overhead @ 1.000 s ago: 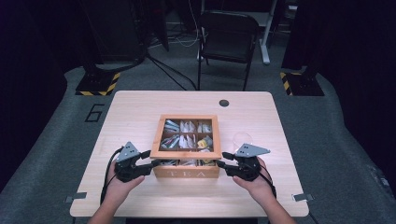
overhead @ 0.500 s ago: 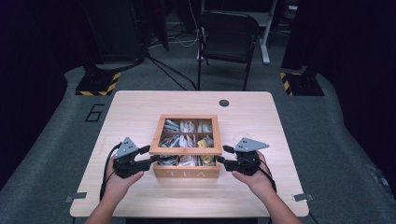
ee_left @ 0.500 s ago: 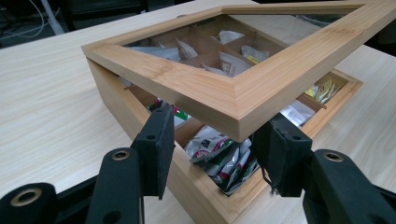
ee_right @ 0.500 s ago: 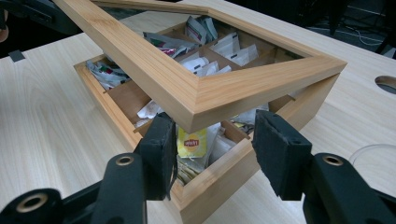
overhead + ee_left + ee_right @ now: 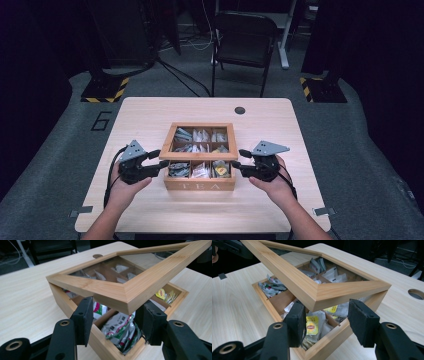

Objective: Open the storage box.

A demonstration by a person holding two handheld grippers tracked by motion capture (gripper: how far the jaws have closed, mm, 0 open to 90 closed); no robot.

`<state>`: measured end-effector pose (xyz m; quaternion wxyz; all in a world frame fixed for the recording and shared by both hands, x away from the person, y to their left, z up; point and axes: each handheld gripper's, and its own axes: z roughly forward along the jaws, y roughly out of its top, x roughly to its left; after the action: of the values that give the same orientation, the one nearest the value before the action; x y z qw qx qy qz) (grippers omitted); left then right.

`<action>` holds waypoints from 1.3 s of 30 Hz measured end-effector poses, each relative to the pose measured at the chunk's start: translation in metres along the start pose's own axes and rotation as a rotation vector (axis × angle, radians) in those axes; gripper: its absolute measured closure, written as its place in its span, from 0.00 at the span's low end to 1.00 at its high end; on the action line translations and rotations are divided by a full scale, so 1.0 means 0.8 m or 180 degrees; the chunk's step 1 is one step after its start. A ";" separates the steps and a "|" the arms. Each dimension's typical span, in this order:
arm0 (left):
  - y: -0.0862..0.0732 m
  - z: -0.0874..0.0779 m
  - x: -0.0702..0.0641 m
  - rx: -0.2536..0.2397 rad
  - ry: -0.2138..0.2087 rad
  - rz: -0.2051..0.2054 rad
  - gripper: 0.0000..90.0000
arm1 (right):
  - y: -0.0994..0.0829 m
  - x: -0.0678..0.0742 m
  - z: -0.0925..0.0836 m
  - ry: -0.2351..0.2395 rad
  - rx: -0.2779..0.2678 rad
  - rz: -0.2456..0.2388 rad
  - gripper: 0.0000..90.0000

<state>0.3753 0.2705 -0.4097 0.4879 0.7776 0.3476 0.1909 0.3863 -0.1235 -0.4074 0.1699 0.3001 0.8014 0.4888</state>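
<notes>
Lid (image 5: 130, 293): front edge raised above the tea box (image 5: 200, 184), its two front corners lying between the jaws.
Left gripper (image 5: 113, 317): jaws clamped on the lid's corner.
Right gripper (image 5: 325, 322): jaws just opening, corner between them, right pad apart.

A light wooden table (image 5: 150, 115) fills the middle of the frame, with a small round dark hole (image 5: 240, 110) near its upper right edge. At its centre sits a square wooden tea box (image 5: 200, 186) divided into compartments of tea bags, its glass-paned wooden lid (image 5: 172, 137) raised off the front. The left gripper (image 5: 160, 158), black with a grey plate, points at the box's left side; the right gripper (image 5: 239, 162) points at its right. A black folding chair (image 5: 244, 45) stands beyond the table at upper centre.
</notes>
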 end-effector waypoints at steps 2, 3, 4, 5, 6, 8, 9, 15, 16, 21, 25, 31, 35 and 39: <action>0.005 -0.001 0.001 -0.0015 0.0014 0.0022 0.54 | 0.006 -0.001 -0.001 -0.0009 -0.0015 0.0003 0.54; 0.008 -0.001 0.002 -0.0026 0.0021 0.0032 0.54 | 0.009 -0.002 -0.002 -0.0007 -0.0022 -0.0004 0.54; 0.011 -0.002 0.003 -0.0021 0.0025 0.0059 0.54 | 0.011 -0.003 -0.002 -0.0008 -0.0025 -0.0002 0.54; 0.014 -0.002 0.003 -0.0015 0.0028 0.0075 0.54 | 0.015 -0.003 -0.003 -0.0014 -0.0022 -0.0028 0.54; 0.016 -0.002 0.004 -0.0034 0.0041 0.0088 0.54 | 0.018 -0.004 -0.003 -0.0020 -0.0017 -0.0060 0.54; 0.020 -0.003 0.005 -0.0051 0.0029 0.0090 0.55 | 0.024 -0.005 -0.004 -0.0012 -0.0007 -0.0118 0.54; 0.022 -0.003 0.006 -0.0059 0.0030 0.0103 0.55 | 0.027 -0.005 -0.005 -0.0021 -0.0003 -0.0125 0.54; 0.033 -0.003 0.012 -0.0100 -0.0011 0.0122 0.55 | 0.042 -0.009 -0.005 0.0039 -0.0015 -0.0180 0.55; 0.035 -0.003 0.013 -0.0099 -0.0015 0.0122 0.55 | 0.043 -0.009 -0.005 0.0043 -0.0011 -0.0141 0.55; 0.047 -0.003 0.018 -0.0055 -0.0025 0.0151 0.55 | 0.050 -0.014 -0.003 0.0011 0.0024 -0.0124 0.57; 0.054 -0.002 0.022 -0.0077 -0.0021 0.0135 0.56 | 0.053 -0.020 0.001 -0.0010 0.0021 -0.0125 0.54; 0.064 -0.001 0.027 -0.0184 -0.0004 0.0052 0.56 | 0.059 -0.029 0.008 -0.0065 0.0000 -0.0222 0.54; 0.069 0.000 0.030 -0.0209 -0.0006 0.0027 0.56 | 0.066 -0.031 0.013 -0.0175 -0.0029 -0.0314 0.56; 0.074 0.001 0.032 -0.0206 -0.0004 0.0048 0.57 | 0.072 -0.035 0.020 -0.0227 -0.0053 -0.0278 0.58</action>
<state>0.4142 0.2722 -0.3584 0.5116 0.7641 0.3350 0.2052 0.4348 -0.1116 -0.3645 0.2220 0.2807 0.8030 0.4766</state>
